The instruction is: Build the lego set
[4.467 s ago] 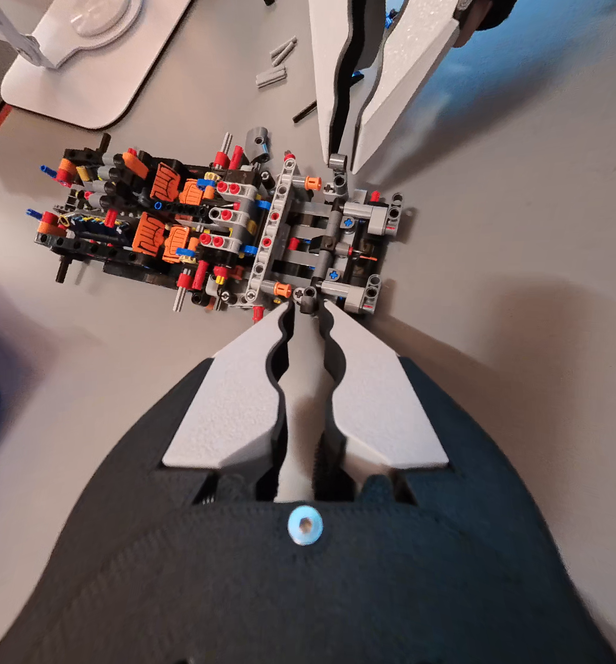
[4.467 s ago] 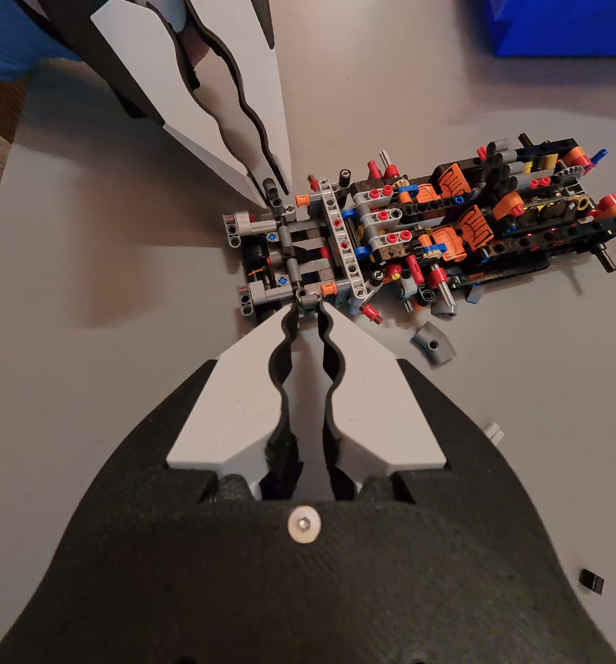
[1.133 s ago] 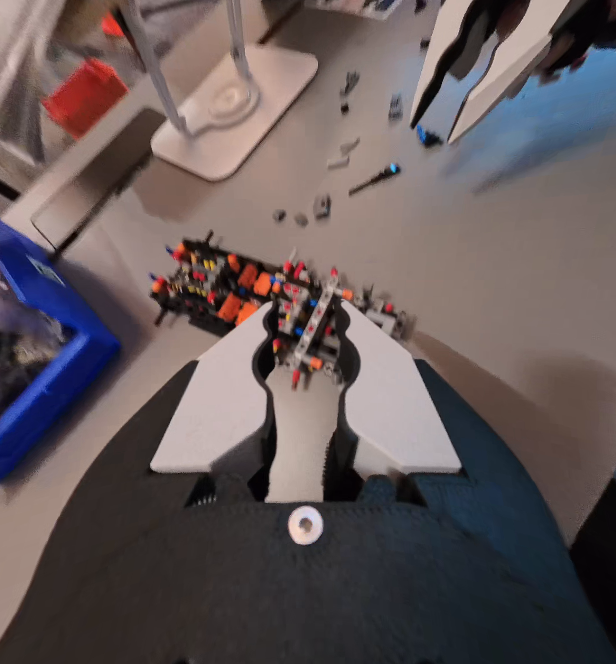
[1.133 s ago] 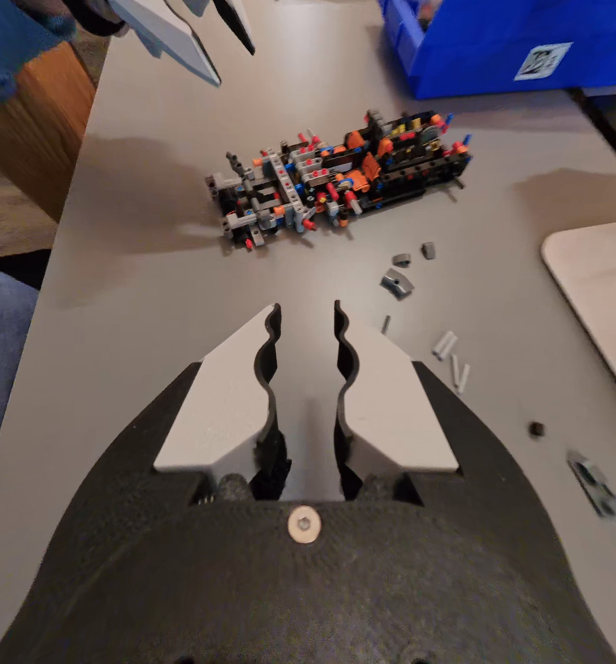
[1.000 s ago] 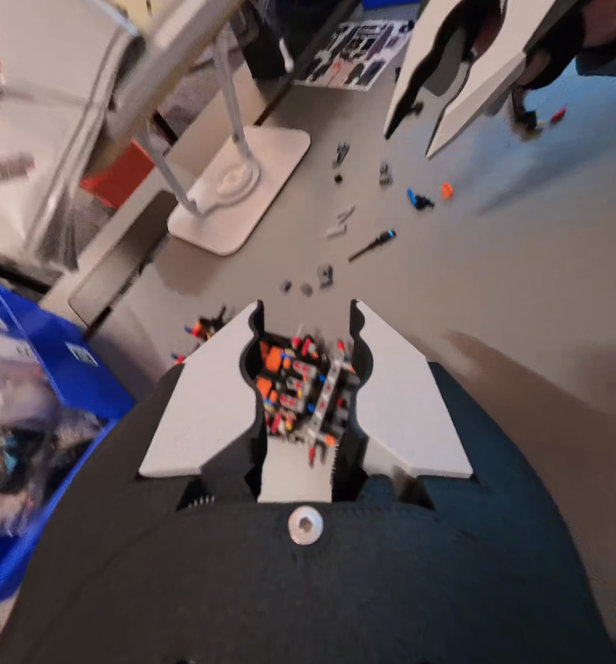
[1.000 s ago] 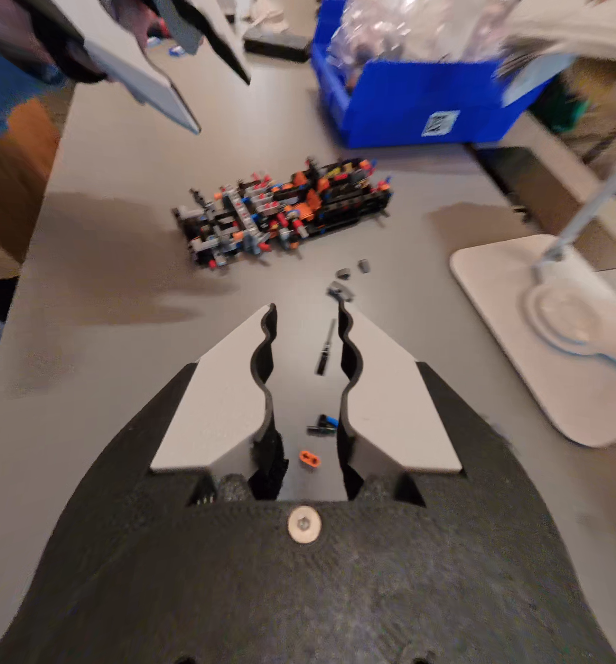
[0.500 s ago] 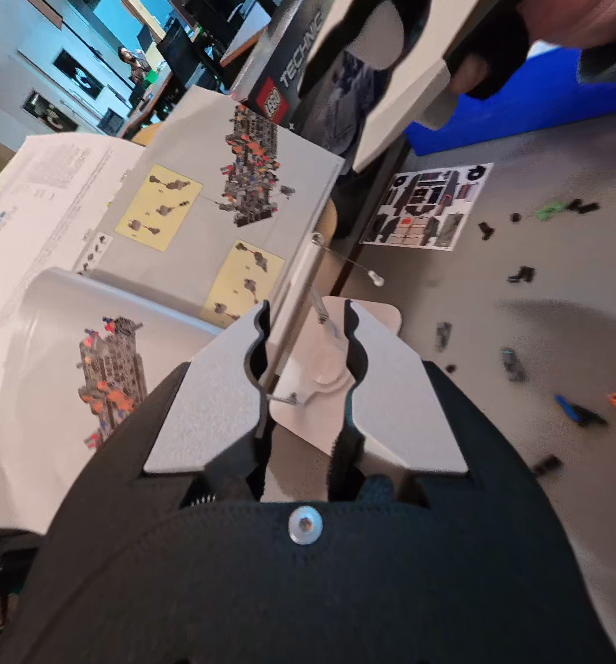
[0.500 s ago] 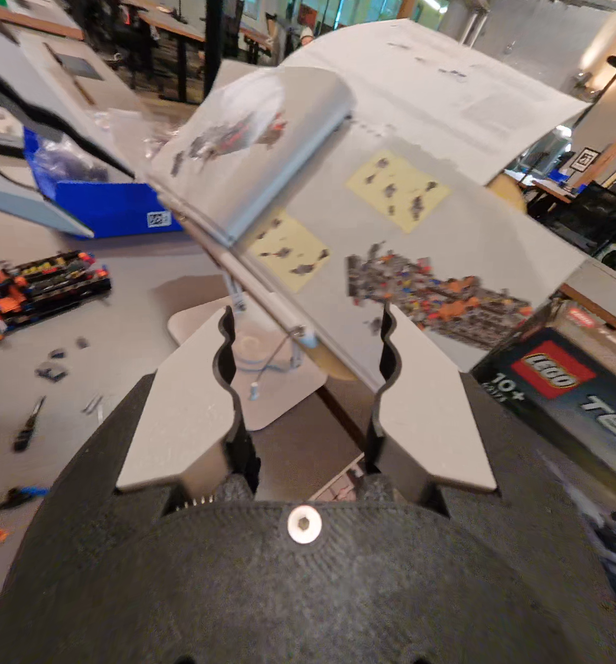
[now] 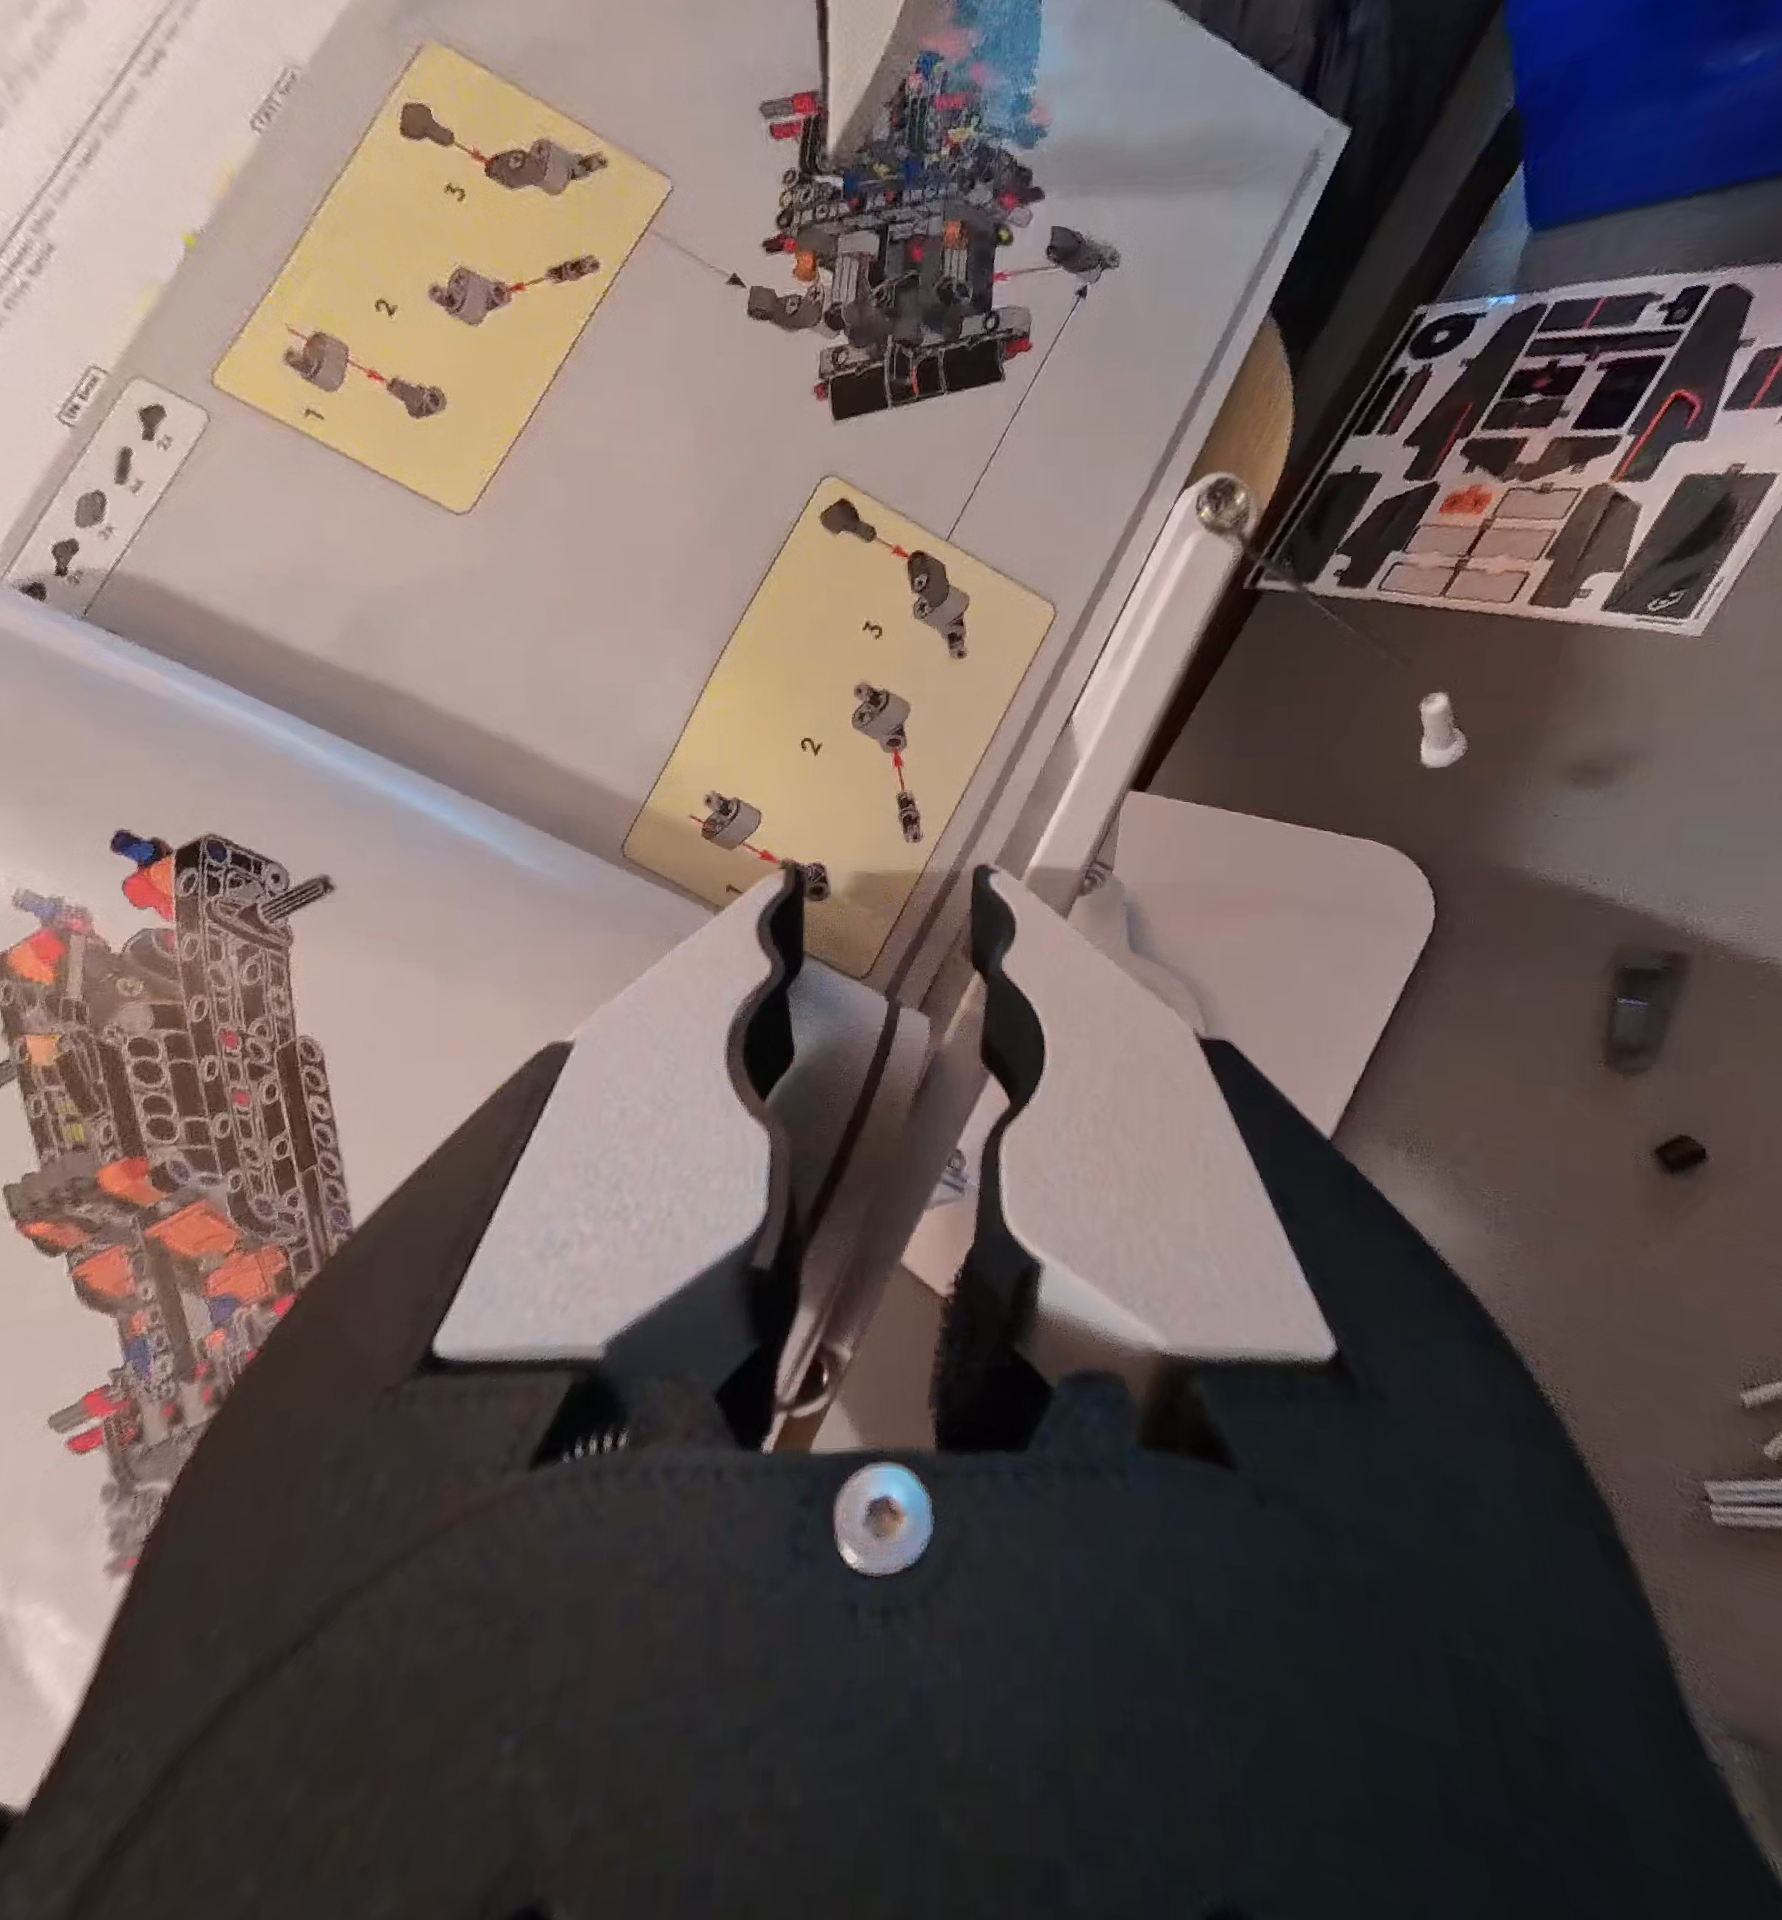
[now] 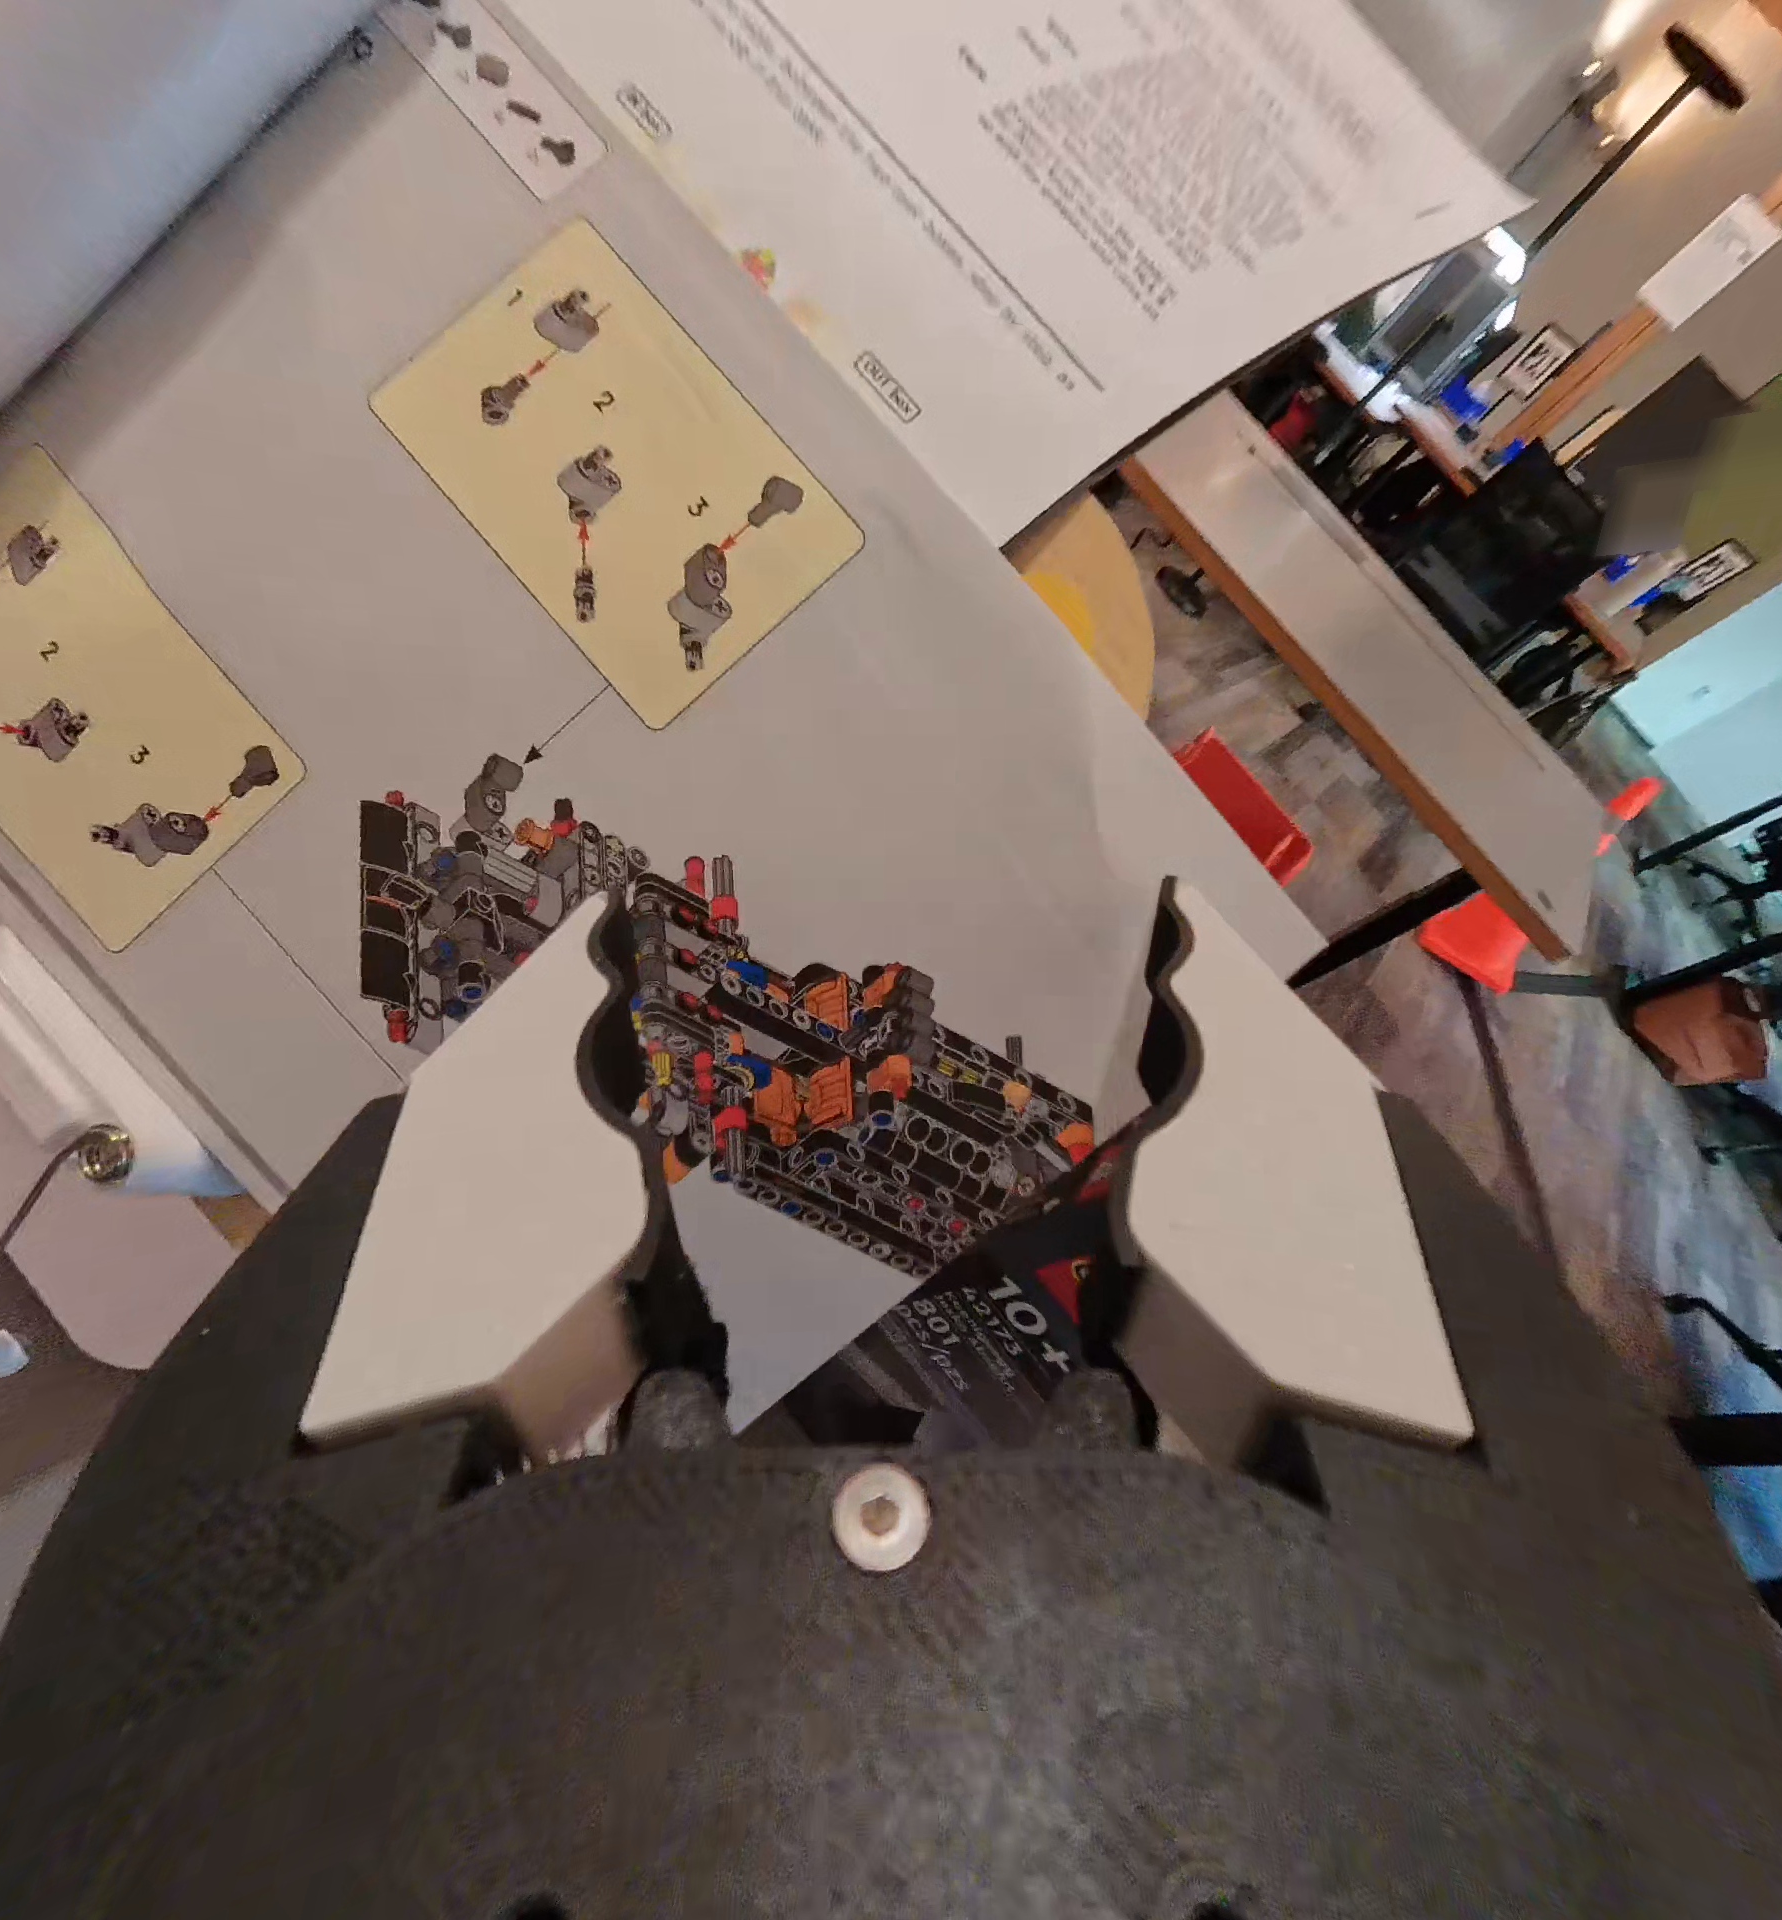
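The open instruction booklet [image 9: 513, 665] stands on a white holder and fills the left wrist view. Its pages show build steps in yellow boxes and pictures of the model. My left gripper [image 9: 887, 883] is open and empty, with its tips close in front of the booklet's lower edge and the holder's arm [image 9: 1147, 665]. My right gripper [image 10: 887, 902] is wide open and empty, facing the same booklet [image 10: 866, 665] from the other side. The lego model itself is out of both views. Neither gripper shows in the other's view.
The holder's white base [image 9: 1282, 956] sits on the grey table. To its right lie a sticker sheet [image 9: 1552, 447], a grey piece [image 9: 1635, 1008], a small black piece [image 9: 1679, 1153] and grey pins [image 9: 1775, 1501]. A blue bin [image 9: 1676, 94] stands behind. The black set box [image 10: 1001, 1320] lies under the booklet. The grey piece [image 9: 1635, 1008] is closer to my left gripper, around 20 centimeters from its tips; the right tips are 30 centimeters off.
Both grippers have left the lego model on the table, risen and turned to face the instruction booklet. The right jaws have opened wider. The model has dropped out of view.
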The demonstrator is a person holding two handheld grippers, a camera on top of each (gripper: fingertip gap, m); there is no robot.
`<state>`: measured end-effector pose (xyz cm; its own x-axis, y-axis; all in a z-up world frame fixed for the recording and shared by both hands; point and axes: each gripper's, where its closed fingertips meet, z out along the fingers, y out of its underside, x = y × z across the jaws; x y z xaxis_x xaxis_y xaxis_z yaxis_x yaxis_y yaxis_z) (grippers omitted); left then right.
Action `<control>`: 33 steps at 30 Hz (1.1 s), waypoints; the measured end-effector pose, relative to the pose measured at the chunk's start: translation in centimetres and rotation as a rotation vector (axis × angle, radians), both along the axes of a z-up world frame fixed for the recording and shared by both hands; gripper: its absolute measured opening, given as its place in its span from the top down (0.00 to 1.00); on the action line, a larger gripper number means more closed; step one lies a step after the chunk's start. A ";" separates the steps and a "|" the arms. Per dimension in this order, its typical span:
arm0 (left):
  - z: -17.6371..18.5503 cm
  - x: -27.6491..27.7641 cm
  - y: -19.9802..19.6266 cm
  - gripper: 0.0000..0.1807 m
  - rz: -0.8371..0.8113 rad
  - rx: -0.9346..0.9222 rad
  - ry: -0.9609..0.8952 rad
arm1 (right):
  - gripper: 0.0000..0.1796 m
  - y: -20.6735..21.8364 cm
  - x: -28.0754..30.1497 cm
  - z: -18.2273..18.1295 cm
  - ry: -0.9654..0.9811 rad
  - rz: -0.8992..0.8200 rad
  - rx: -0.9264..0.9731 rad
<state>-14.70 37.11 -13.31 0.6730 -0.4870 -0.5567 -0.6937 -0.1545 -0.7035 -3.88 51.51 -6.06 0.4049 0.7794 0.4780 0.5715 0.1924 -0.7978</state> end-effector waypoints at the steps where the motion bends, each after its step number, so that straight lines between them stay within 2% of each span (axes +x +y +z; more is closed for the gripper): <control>1: 0.0 0.0 0.0 0.84 -0.004 0.003 -0.005 | 0.47 0.2 -0.1 -0.4 -0.008 0.005 -0.021; 5: 0.1 -0.1 0.1 0.89 -0.013 -0.017 -0.043 | 0.50 0.3 -0.4 -0.7 -0.015 0.025 -0.053; 8: -0.2 0.0 0.1 0.89 -0.032 -0.010 -0.034 | 0.66 0.0 -0.3 -0.5 -0.031 0.028 -0.022; 11: -0.3 0.1 0.1 0.89 -0.034 -0.006 -0.022 | 0.74 -0.5 -0.6 -0.7 -0.057 0.041 0.009; 13: -0.3 0.1 -0.1 0.89 -0.038 -0.013 -0.032 | 0.84 -1.2 -0.7 -0.8 -0.084 0.058 0.031; 15: -0.3 0.1 -0.2 0.88 -0.043 -0.019 -0.042 | 1.00 -3.0 -1.2 -1.5 -0.129 0.121 -0.007; 17: -0.1 0.1 -0.4 0.86 -0.039 -0.025 -0.053 | 1.00 -4.9 -1.5 -1.5 -0.143 0.162 -0.083; 20: 1.4 0.8 -1.5 0.82 -0.063 0.000 -0.124 | 1.00 -9.9 -2.7 -0.5 -0.104 0.316 -0.277; 25: 5.0 3.9 -4.5 0.70 -0.192 0.002 -0.421 | 1.00 -17.4 -7.4 3.8 0.140 0.599 -0.550; 27: 5.3 4.4 -5.5 0.63 -0.223 -0.036 -0.522 | 0.99 -18.3 -9.5 4.2 0.207 0.631 -0.646; 30: 6.1 3.5 -6.7 0.50 -0.237 -0.070 -0.682 | 0.99 -19.1 -12.5 3.8 0.251 0.643 -0.684; 32: 6.5 2.4 -7.3 0.42 -0.223 -0.075 -0.736 | 0.92 -20.1 -14.4 3.7 0.270 0.660 -0.725; 33: 6.4 1.6 -7.3 0.41 -0.190 -0.066 -0.734 | 0.85 -20.4 -15.5 3.8 0.289 0.661 -0.740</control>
